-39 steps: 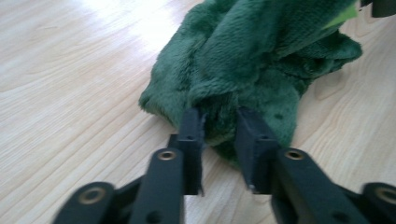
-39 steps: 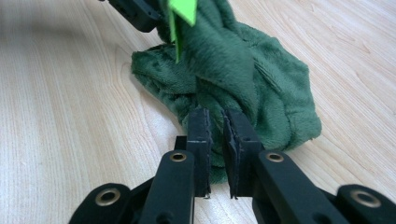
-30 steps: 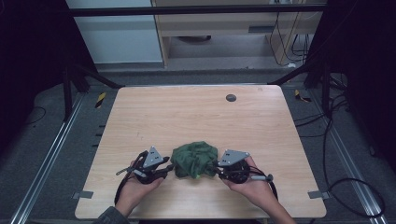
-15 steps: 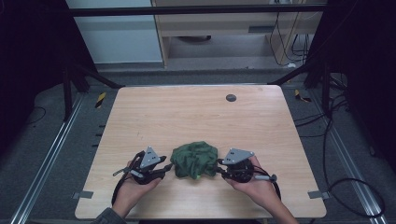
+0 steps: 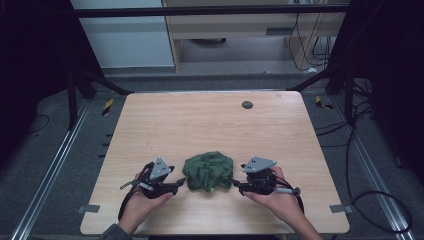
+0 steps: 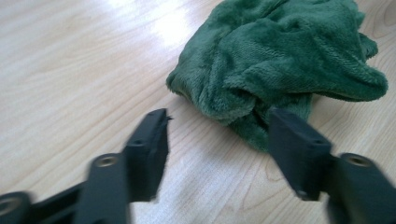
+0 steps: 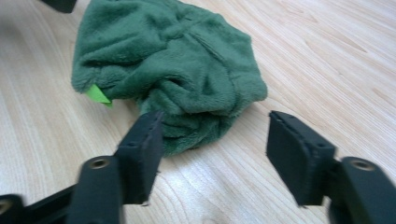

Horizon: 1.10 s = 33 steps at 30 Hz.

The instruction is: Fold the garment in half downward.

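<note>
- A crumpled green cloth [image 5: 208, 171] lies on the wooden counter [image 5: 210, 125], near the middle of its near edge.
- The left gripper [image 5: 181, 183] rests just left of the cloth, jaws spread, holding nothing.
- The right gripper [image 5: 236, 185] sits just right of it, jaws spread too.
- A bright green tag [image 7: 99, 95], possibly a label, pokes from the cloth.
- A small dark disc [image 5: 247, 104] lies near the far edge.

Crumpled green fleece cloth [image 5: 208, 171] (bright-green tag showing) near table's [image 5: 210, 120] front edge.
</note>
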Tool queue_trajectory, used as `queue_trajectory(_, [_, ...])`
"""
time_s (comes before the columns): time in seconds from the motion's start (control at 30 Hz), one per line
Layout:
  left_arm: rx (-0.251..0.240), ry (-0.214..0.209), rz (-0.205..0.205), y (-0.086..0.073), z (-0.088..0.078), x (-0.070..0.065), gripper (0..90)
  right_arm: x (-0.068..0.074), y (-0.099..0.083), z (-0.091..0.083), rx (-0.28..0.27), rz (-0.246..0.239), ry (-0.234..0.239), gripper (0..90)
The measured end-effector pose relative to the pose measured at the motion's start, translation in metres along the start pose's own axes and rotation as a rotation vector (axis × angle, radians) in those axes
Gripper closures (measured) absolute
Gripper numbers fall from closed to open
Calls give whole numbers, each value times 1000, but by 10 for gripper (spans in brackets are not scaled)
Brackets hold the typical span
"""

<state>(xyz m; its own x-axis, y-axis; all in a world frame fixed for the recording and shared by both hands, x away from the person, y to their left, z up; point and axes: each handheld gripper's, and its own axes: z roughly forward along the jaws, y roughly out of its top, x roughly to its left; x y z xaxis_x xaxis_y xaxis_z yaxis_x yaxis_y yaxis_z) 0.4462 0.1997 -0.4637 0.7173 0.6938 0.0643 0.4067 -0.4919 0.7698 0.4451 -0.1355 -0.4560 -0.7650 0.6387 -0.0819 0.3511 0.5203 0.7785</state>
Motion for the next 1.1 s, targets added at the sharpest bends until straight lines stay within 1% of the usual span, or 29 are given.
queue_trajectory(0.07, [8,3,-7,0,0,1,304,-1,0,-1,3,11,-7,290])
queue_trajectory(0.13, [21,-2,-25,0,0,2,236,-2,-1,0,10,25,-6,229])
queue_trajectory(0.2, [26,2,-39,-1,-1,3,194,-4,-2,0,16,38,-10,185])
queue_trajectory(0.27, [31,1,-45,-2,-2,5,168,-6,-3,1,40,60,-8,142])
queue_trajectory(0.3, [31,2,-48,-3,-3,6,162,-7,-4,1,41,67,-8,137])
queue_trajectory(0.33, [35,1,-55,-3,-3,7,155,-8,-5,1,45,65,-16,126])
queue_trajectory(0.4, [45,-5,-60,-5,-4,9,134,-12,-7,2,69,87,-29,89])
queue_trajectory(0.47, [50,-8,-72,-7,-6,12,124,-14,-10,1,71,98,-32,82])
queue_trajectory(0.53, [59,-7,-72,-10,-7,14,110,-17,-13,0,88,109,-35,61])
queue_trajectory(0.57, [62,-6,-73,-11,-8,15,107,-18,-14,0,96,110,-32,60])
queue_trajectory(0.73, [87,0,-83,-19,-11,23,86,-22,-22,-1,140,111,-50,59])
queue_trajectory(0.83, [99,2,-87,-24,-13,27,80,-25,-25,-3,143,126,-44,52])
queue_trajectory(0.9, [108,-2,-82,-27,-15,29,72,-28,-27,-5,145,127,-45,51])
queue_trajectory(1.1, [116,-5,-96,-33,-18,37,63,-36,-33,-10,149,144,-54,53])
